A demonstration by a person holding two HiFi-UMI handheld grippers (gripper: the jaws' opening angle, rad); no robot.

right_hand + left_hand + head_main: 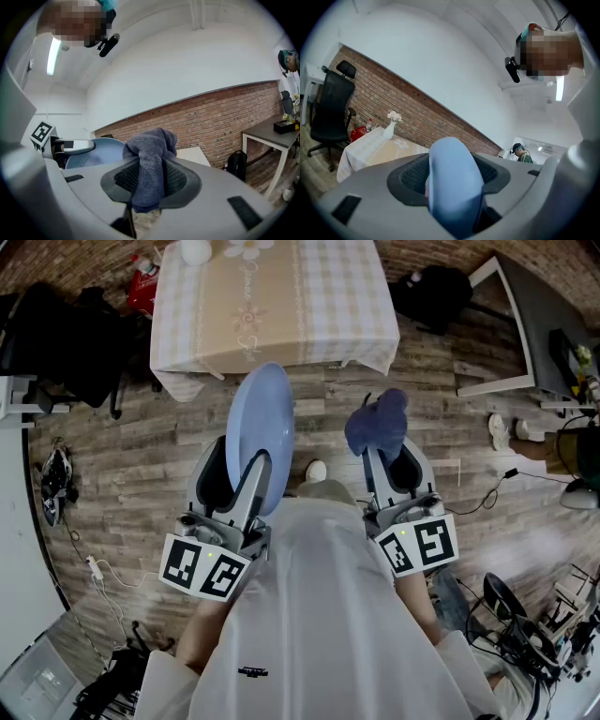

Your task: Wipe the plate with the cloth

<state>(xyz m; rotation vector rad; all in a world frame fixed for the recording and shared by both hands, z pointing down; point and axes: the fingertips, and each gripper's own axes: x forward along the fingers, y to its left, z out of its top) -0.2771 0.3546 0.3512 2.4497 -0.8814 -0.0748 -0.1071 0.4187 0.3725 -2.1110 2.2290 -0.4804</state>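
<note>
A pale blue plate stands on edge in the air, with my left gripper shut on its lower rim. In the left gripper view the plate fills the space between the jaws of the left gripper. A dark blue cloth is bunched up in my right gripper, which is shut on it. The right gripper view shows the cloth pinched in the right gripper, with the plate off to its left. Plate and cloth are apart, side by side.
A table with a checked tablecloth stands ahead, with a white vase on it. Black office chair at the left, a grey desk at the right, cables and gear on the wooden floor. Another person stands far off.
</note>
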